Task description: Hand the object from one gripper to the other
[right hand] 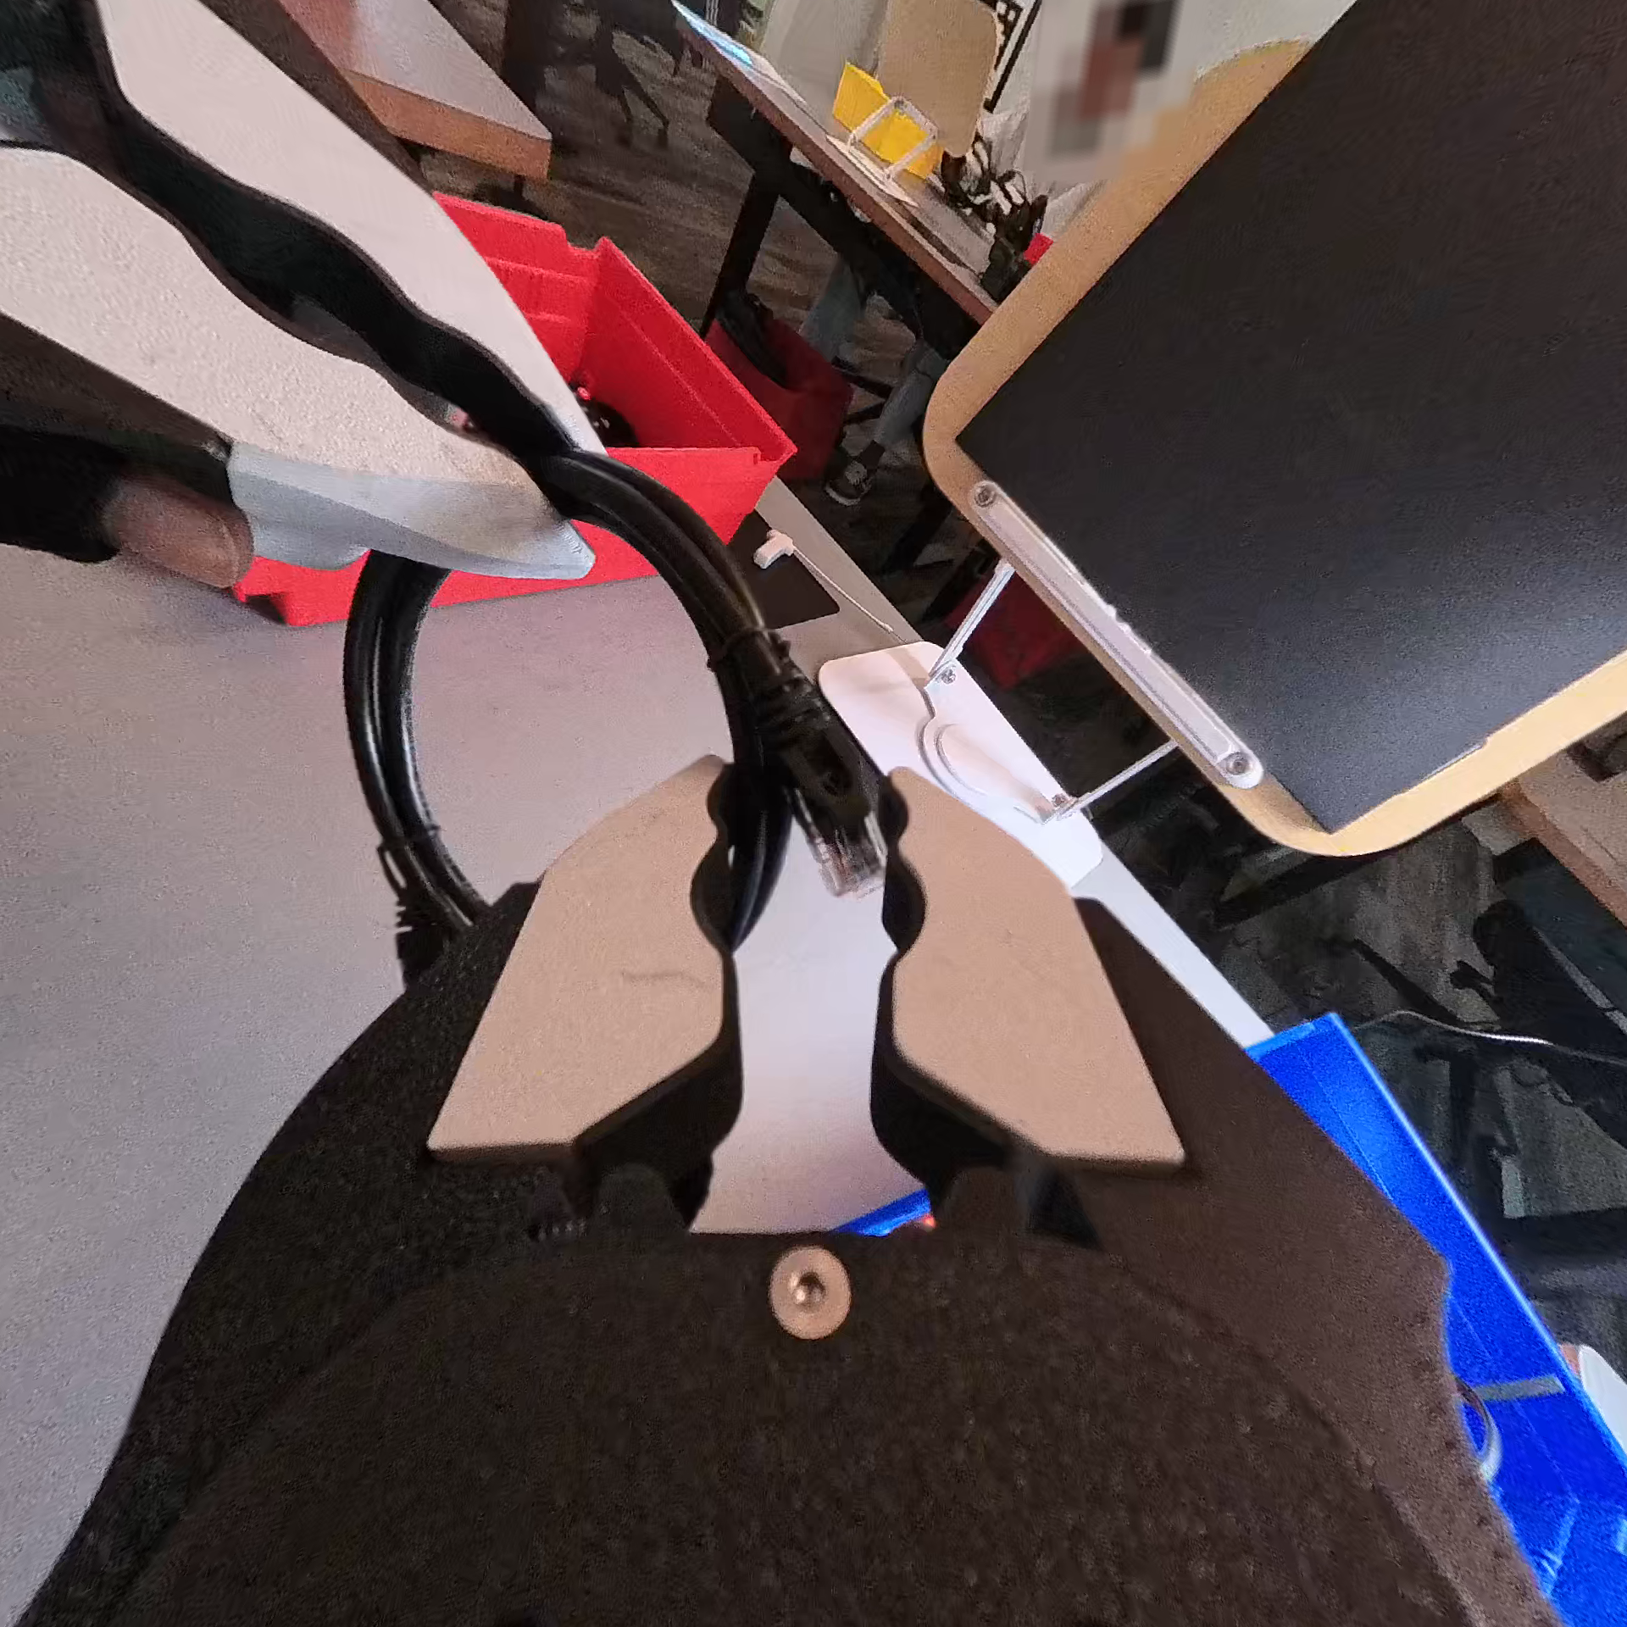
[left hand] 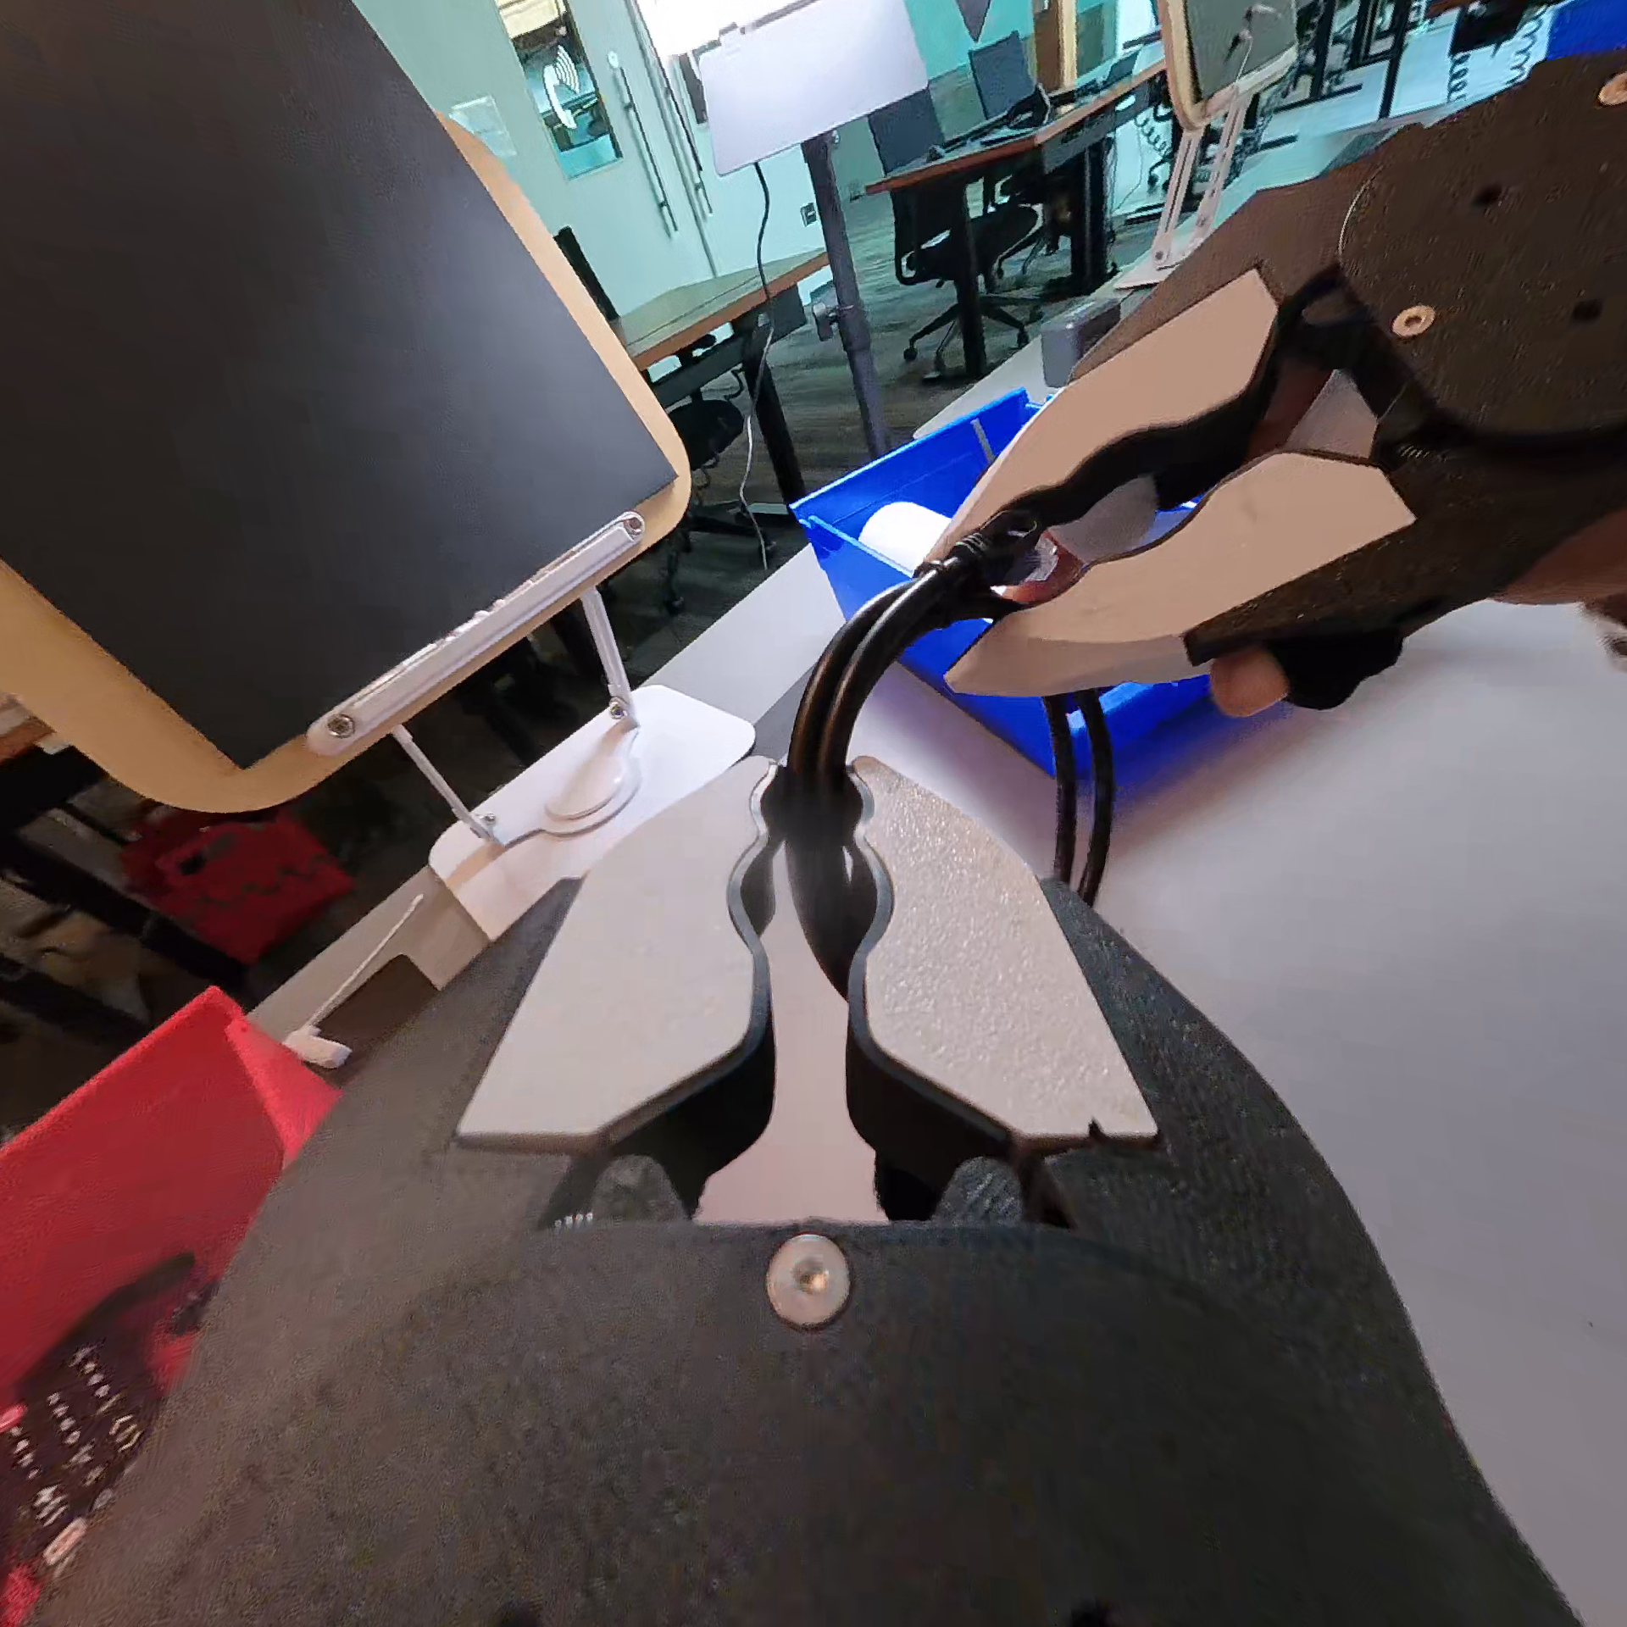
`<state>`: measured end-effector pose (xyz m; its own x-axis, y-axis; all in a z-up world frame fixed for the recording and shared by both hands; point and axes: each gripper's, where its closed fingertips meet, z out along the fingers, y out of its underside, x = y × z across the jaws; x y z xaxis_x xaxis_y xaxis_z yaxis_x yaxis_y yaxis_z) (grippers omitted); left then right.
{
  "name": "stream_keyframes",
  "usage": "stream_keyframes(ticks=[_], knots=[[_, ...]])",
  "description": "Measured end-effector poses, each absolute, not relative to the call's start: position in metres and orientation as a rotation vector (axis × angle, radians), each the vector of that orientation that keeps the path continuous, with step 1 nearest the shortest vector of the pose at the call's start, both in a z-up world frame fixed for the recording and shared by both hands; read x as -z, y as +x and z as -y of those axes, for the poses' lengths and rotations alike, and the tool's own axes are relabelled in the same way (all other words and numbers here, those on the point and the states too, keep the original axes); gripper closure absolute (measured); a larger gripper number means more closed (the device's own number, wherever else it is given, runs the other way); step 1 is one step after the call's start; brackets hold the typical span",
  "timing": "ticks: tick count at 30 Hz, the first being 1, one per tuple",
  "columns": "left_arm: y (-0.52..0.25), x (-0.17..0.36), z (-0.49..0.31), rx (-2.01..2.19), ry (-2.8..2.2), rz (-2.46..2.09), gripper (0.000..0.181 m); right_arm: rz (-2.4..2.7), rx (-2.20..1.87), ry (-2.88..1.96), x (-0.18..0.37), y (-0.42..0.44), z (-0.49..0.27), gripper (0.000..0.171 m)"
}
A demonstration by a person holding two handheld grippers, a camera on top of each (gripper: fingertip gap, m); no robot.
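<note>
A coiled black network cable [left hand: 841, 678] hangs above the grey table [left hand: 1365, 924]. My left gripper [left hand: 814, 779] is shut on the bundled strands, which run up between its fingertips. My right gripper [left hand: 951, 616] comes in from the upper right, and its jaws stand apart around the cable's plug end. In the right wrist view, the right gripper [right hand: 806, 784] is open, with the clear plug [right hand: 845, 850] and a loop of cable [right hand: 704, 546] loose between its fingers. The left gripper [right hand: 563, 475] grips the coil from the upper left.
A blue bin [left hand: 867, 563] holding a white roll sits behind the right gripper. A red bin [left hand: 132, 1188] stands at the table's left edge. A black panel on a white stand [left hand: 264, 352] leans over the far edge. Gloved fingers [left hand: 1321, 673] hold the right gripper.
</note>
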<state>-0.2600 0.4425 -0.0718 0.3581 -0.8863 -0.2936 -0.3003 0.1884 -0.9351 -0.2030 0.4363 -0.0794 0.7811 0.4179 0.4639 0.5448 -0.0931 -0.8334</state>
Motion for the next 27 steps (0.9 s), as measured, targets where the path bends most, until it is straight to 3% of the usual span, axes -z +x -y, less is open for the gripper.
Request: stream_keyframes(ticks=[2, 5, 8, 10, 13, 18, 21, 27], knots=[[-0.259, 0.077, -0.441, 0.612, -1.384, -1.219, 0.168, 0.78, 0.142, -1.718, 0.081, -0.203, -0.436, 0.148], [-0.259, 0.082, -0.436, 0.571, -1.384, -1.297, 0.151, 0.867, 0.211, -1.715, 0.083, -0.204, -0.43, 0.158], [-0.253, 0.085, -0.425, 0.413, -1.293, -1.397, 0.146, 1.01, 0.308, -1.701, 0.093, -0.215, -0.425, 0.159], [-0.251, 0.091, -0.422, 0.272, -1.238, -1.459, 0.161, 1.103, 0.358, -1.666, 0.1, -0.228, -0.421, 0.159], [-0.252, 0.084, -0.424, 0.217, -1.194, -1.433, 0.165, 1.092, 0.383, -1.608, 0.093, -0.234, -0.422, 0.156], [-0.261, 0.058, -0.435, 0.422, -1.235, -1.216, 0.169, 0.835, 0.089, -1.672, 0.074, -0.215, -0.427, 0.135], [-0.261, 0.061, -0.435, 0.536, -1.288, -1.206, 0.169, 0.779, 0.053, -1.668, 0.076, -0.206, -0.432, 0.164], [-0.255, 0.079, -0.423, 0.553, -1.324, -1.349, 0.147, 0.924, 0.264, -1.683, 0.081, -0.201, -0.427, 0.166]])
